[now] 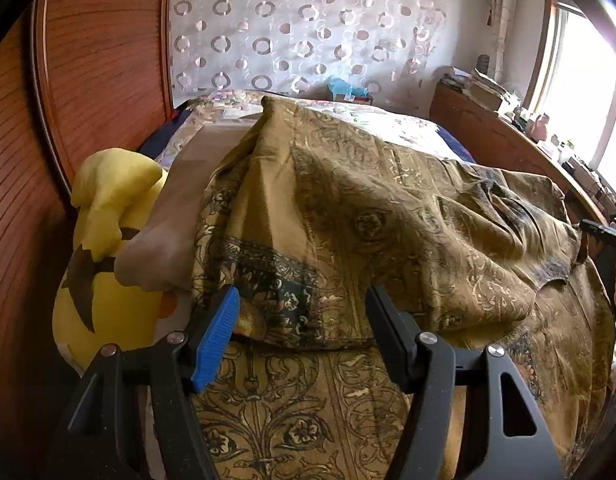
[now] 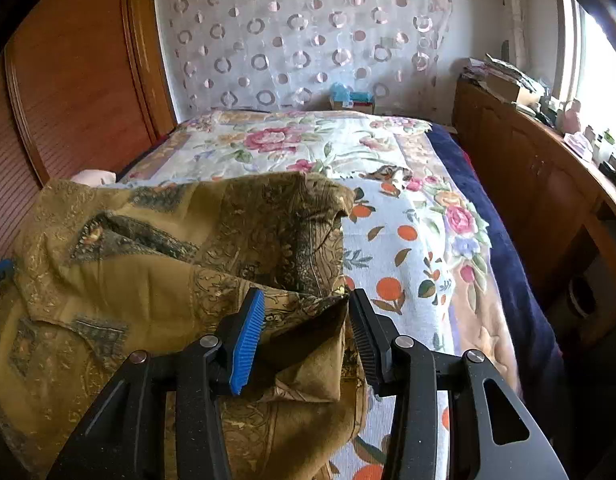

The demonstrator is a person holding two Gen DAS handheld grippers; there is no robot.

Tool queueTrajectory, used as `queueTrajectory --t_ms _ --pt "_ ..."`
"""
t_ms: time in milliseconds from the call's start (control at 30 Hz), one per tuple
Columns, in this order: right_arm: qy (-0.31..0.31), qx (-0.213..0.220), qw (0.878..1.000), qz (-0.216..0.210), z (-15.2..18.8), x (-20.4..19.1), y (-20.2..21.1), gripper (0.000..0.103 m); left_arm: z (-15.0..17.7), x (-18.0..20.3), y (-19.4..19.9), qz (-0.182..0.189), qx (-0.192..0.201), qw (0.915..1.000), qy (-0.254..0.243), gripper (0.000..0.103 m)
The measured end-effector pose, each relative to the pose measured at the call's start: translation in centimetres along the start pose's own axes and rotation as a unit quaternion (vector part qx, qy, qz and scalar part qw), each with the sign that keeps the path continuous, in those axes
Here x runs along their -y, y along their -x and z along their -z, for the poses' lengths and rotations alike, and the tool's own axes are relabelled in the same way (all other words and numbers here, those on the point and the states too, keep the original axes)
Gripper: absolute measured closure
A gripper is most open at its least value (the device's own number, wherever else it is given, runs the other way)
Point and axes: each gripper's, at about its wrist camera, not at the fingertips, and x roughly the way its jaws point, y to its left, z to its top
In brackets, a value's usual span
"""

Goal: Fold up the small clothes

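An olive-gold patterned garment (image 1: 388,208) lies rumpled on the bed, its upper layer folded over a flat lower layer. My left gripper (image 1: 302,292) is open wide just above the fold's near edge, and cloth lies between its fingers without being pinched. In the right wrist view the same garment (image 2: 148,248) is heaped at the left. My right gripper (image 2: 306,293) stands over its near right corner. A raised fold of cloth sits between the blue pad (image 2: 248,344) and the black pad (image 2: 364,336), with shadow showing beside the blue pad.
A floral bedspread (image 2: 408,240) covers the bed. A yellow plush toy (image 1: 108,240) and a beige pillow (image 1: 180,216) lie left of the garment. A wooden wardrobe (image 2: 68,80) stands at the left, and a cluttered wooden cabinet (image 2: 528,184) runs along the right under the window.
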Motion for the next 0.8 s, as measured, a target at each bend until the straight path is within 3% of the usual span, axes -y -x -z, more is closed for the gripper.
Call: queueTrajectory --t_ms 67,167,533,633,700,800 --pt "0.006 -0.01 1.0 -0.002 0.3 -0.1 -0.1 0.084 0.0 -0.2 0.0 0.004 0.0 1.0 0.002 0.037" --pt "0.021 -0.019 0.999 -0.016 0.9 -0.3 0.4 0.098 0.0 -0.2 0.2 0.006 0.006 1.0 -0.003 0.037" --pt "0.042 -0.008 0.998 -0.05 4.2 0.0 4.1 0.103 -0.3 -0.7 -0.9 -0.008 -0.019 0.9998 0.004 0.068" --pt "0.045 -0.011 0.998 -0.044 5.0 0.1 4.4 0.103 -0.2 -0.8 -1.1 -0.002 -0.025 0.9997 0.003 0.082" --pt "0.04 -0.009 0.998 -0.038 4.9 0.3 4.8 0.103 -0.2 -0.6 -1.1 -0.007 -0.026 0.9996 -0.005 0.1" --pt "0.03 0.006 0.999 -0.041 4.5 0.5 5.3 0.103 -0.1 -0.3 -0.1 0.002 -0.012 0.9999 -0.012 0.102"
